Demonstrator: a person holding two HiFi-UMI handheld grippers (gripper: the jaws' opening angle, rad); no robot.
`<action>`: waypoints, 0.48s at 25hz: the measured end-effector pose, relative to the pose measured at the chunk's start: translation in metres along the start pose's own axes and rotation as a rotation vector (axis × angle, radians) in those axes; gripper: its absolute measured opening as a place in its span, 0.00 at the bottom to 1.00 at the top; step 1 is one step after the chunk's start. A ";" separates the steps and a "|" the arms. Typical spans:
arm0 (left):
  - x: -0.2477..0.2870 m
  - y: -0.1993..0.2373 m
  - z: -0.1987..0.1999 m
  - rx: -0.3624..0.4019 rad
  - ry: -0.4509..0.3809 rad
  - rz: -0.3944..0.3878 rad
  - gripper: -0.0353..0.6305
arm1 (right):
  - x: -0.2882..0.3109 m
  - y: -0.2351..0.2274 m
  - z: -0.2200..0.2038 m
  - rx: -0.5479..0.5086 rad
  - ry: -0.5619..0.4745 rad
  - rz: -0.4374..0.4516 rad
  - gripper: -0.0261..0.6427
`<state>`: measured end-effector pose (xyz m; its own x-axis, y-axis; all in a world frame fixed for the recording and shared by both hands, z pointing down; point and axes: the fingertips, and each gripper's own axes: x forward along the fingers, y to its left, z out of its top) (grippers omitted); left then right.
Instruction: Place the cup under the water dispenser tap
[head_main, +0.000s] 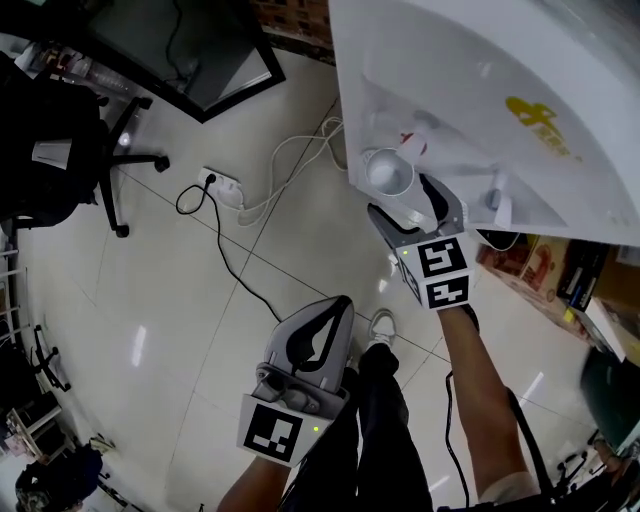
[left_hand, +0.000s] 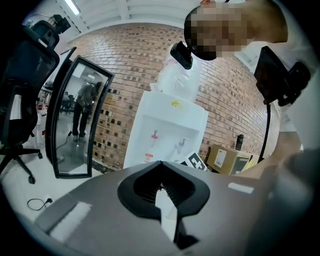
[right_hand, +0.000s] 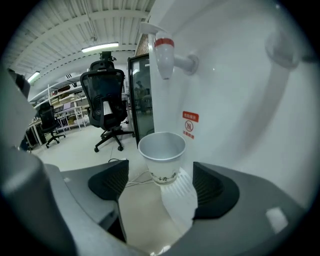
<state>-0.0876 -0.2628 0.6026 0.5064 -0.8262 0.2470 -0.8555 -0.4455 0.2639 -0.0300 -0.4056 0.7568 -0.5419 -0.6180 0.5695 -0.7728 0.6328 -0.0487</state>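
Your right gripper (right_hand: 161, 184) had its fingers spread wide, and the white paper cup (right_hand: 161, 154) stood upright just ahead of the gap between them, touched by neither. The cup sat on the ribbed tray (right_hand: 183, 199) of the white water dispenser (head_main: 480, 80), below the red-capped tap (right_hand: 164, 54). Your left gripper (left_hand: 160, 172) was held well apart from the dispenser, with its fingers closed together on nothing.

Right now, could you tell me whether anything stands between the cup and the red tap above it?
Nothing visible does. The cup stands upright below the red tap, with only open air between its rim and the spout. The right gripper is open, its jaws clear of the cup.
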 end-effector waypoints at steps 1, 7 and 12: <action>-0.002 -0.002 0.002 0.000 -0.001 -0.001 0.03 | -0.007 0.002 0.000 0.001 0.001 -0.003 0.65; -0.020 -0.015 0.029 0.005 -0.026 -0.003 0.03 | -0.056 0.032 0.018 0.053 -0.024 0.023 0.65; -0.038 -0.025 0.053 0.014 -0.048 0.003 0.03 | -0.107 0.065 0.049 0.079 -0.063 0.047 0.64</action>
<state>-0.0916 -0.2385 0.5370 0.4983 -0.8429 0.2029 -0.8587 -0.4476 0.2496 -0.0387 -0.3212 0.6529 -0.5957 -0.6183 0.5127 -0.7684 0.6245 -0.1397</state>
